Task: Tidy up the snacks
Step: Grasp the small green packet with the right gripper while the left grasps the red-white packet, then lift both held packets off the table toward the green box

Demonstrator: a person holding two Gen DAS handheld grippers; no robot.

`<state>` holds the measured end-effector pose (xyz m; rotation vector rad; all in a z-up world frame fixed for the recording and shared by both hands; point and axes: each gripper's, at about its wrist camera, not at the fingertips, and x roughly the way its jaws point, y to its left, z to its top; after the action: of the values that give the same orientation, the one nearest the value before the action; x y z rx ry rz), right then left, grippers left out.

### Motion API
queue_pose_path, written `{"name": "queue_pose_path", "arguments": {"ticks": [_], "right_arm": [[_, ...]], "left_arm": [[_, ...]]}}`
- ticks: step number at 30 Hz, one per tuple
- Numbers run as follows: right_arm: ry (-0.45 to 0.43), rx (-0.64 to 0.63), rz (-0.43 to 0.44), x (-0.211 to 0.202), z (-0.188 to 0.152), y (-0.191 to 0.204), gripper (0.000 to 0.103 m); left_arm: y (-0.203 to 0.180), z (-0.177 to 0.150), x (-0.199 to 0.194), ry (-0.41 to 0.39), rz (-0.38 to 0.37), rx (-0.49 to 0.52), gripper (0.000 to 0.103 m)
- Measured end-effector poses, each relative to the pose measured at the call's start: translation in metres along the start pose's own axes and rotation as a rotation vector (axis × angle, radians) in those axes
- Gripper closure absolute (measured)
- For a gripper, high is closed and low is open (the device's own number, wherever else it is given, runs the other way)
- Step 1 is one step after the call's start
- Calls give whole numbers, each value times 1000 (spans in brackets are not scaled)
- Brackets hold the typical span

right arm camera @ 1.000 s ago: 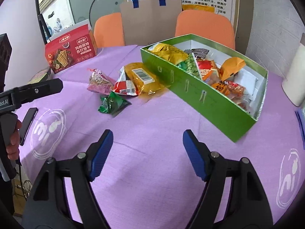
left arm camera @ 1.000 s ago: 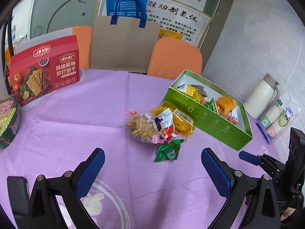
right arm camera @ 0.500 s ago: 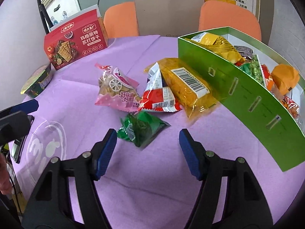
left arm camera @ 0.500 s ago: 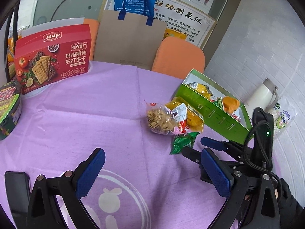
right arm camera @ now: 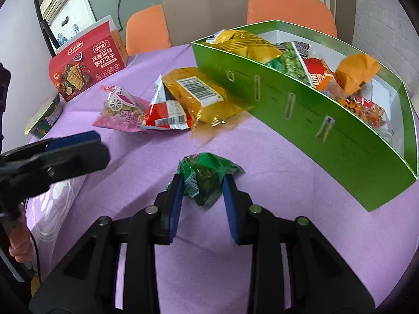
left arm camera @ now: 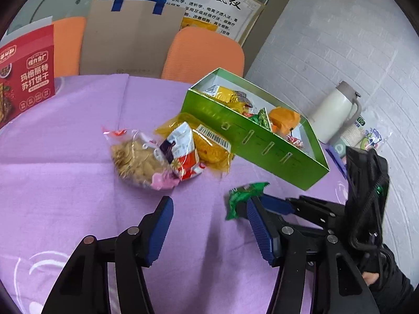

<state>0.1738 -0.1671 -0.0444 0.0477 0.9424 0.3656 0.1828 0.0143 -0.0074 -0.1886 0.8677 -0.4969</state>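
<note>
Right wrist view, taken from left to right with the green box (right arm camera: 309,120) as the landmark: far to the box's left a red cracker carton (right arm camera: 86,70) stands upright on the purple cloth of the bench (right arm camera: 275,235), with a round green tin (right arm camera: 43,120) in front of it at the bench edge. Closer to the box lie three loose packets in a touching row: a pink snack bag (right arm camera: 120,112), a red-and-white packet (right arm camera: 165,112) and a yellow packet (right arm camera: 201,96) with a barcode, whose far end lies against the box's front wall. In front of the box's left half, apart from that row, the right gripper (right arm camera: 201,185) has its jaws clenched on a small green packet (right arm camera: 207,175), one blue pad on each side of it. The left gripper (left arm camera: 209,225) shows in its own view with the jaws released and spread wide, nothing between them, hanging over bare cloth in front of the loose packets. The box itself is open-topped and holds several packets, yellow, green, red and orange. To the box's right, in the left wrist view, stands a white thermos jug (left arm camera: 335,112).
</note>
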Motion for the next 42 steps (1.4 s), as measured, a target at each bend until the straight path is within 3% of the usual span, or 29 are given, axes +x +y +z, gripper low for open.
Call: {"name": "queue_pose_path", "arguments": {"ticks": [3, 12, 18, 21, 23, 24, 25, 32, 42], "right_arm": [[4, 14, 7, -5, -3, -7, 70], [-2, 36, 29, -8, -7, -20, 69], [-6, 47, 41, -7, -6, -22, 69], [2, 49, 41, -6, -7, -23, 70], [1, 43, 29, -6, -7, -21, 70], [0, 39, 21, -7, -7, -20, 71], [-2, 37, 19, -7, -8, -19, 71], [-8, 65, 39, -28, -15, -19, 72], [-188, 82, 16, -103, -5, -29, 72]], "left_arm": [[1, 13, 17, -27, 73, -26, 41], [31, 30, 45, -32, 110, -150, 27], [43, 38, 72, 13, 121, -185, 27], [36, 39, 78, 18, 127, -155, 27], [30, 39, 81, 30, 128, -118, 32], [27, 39, 83, 40, 133, -98, 53], [24, 39, 85, 59, 128, -77, 66], [14, 23, 58, 72, 102, -90, 69], [-44, 40, -15, -51, 70, 2, 69]]}}
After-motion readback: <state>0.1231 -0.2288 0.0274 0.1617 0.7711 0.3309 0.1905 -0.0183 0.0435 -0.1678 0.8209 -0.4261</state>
